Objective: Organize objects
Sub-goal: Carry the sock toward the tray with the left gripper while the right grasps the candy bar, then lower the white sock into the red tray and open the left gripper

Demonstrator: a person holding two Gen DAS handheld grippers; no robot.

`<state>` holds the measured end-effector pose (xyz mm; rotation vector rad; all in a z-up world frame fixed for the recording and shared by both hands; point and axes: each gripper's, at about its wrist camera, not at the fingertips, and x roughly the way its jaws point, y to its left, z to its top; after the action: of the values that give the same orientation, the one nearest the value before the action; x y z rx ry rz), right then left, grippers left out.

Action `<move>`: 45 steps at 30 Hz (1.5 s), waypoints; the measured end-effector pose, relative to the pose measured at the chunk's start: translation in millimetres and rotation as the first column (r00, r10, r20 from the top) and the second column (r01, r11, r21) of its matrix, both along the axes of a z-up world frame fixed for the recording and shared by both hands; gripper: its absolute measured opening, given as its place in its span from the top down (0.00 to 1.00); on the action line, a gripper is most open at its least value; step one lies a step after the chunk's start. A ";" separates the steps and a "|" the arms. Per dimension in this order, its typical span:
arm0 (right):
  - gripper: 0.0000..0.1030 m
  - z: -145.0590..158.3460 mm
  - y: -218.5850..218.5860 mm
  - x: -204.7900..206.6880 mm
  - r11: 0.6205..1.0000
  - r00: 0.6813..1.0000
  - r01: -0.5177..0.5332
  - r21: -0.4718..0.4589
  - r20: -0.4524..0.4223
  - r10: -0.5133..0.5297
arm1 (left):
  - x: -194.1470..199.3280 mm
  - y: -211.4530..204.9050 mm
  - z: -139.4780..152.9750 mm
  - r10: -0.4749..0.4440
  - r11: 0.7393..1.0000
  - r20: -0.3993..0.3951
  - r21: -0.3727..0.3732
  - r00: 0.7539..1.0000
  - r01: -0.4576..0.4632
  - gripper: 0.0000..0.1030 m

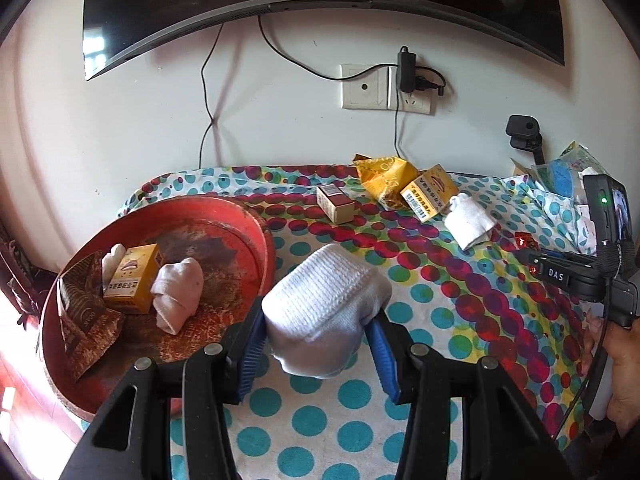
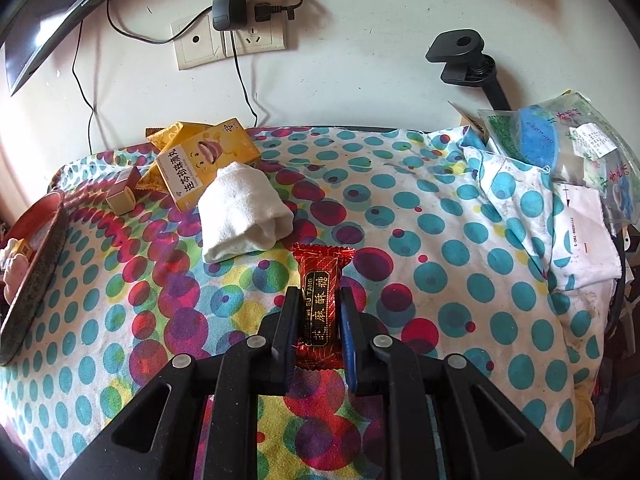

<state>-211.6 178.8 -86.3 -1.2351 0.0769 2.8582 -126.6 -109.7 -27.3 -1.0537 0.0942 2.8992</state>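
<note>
A wall-mounted television (image 1: 320, 12) spans the top of the left wrist view, with a wall socket plate (image 1: 386, 87) and a black plug adapter (image 1: 407, 72) below it. The surface carries a polka-dot cloth (image 1: 440, 280) in teal, red and yellow. At the left edge of the cloth sits a round red tray (image 1: 240, 216); it contains a brown foil packet (image 1: 86, 320), a yellow box (image 1: 134, 278) and a rolled pinkish sock (image 1: 178, 294) just beside that box. The left gripper (image 1: 318, 350) holds a rolled white sock (image 1: 324, 308) between its blue-padded jaws, which stand part-way apart on the bundle, near the tray's right rim. Toward the wall lie a crumpled yellow wrapper (image 1: 384, 176), a second yellow box (image 2: 200, 164), and a second rolled white sock (image 2: 240, 210) touching that box's near side. A small red-and-tan carton (image 1: 335, 203) stands left of the wrapper, apart from it. A pile of plastic bags (image 2: 560, 140) occupies the right end of the surface, with a black clamp mount (image 2: 464, 56) behind it. The right gripper (image 2: 320, 312) has its jaws drawn narrow on a red candy wrapper (image 2: 322, 264), which lies flat on the cloth just in front of the second white sock; the pads press its long sides.
</note>
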 end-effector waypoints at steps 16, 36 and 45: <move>0.83 0.0 4.1 0.8 0.999 1.000 -0.007 -0.035 -0.004 0.006 | -14.7 -83.4 -4.1 0.221 0.973 0.038 -0.075 0.975 -0.217 0.53; 0.83 -1.6 -5.4 -0.2 1.000 1.000 -0.026 0.007 0.003 0.026 | -23.2 -136.6 -33.5 0.323 0.945 0.105 -0.087 0.941 -0.315 0.52; 0.83 -1.3 -5.9 -0.2 0.999 0.999 -0.031 0.014 0.005 0.031 | -34.1 -145.7 -47.9 0.348 0.936 0.130 -0.106 0.928 -0.336 0.52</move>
<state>-211.8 172.8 -87.7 -1.2516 0.0377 2.8771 -160.7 -255.4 -75.2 -1.4278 0.0242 3.1289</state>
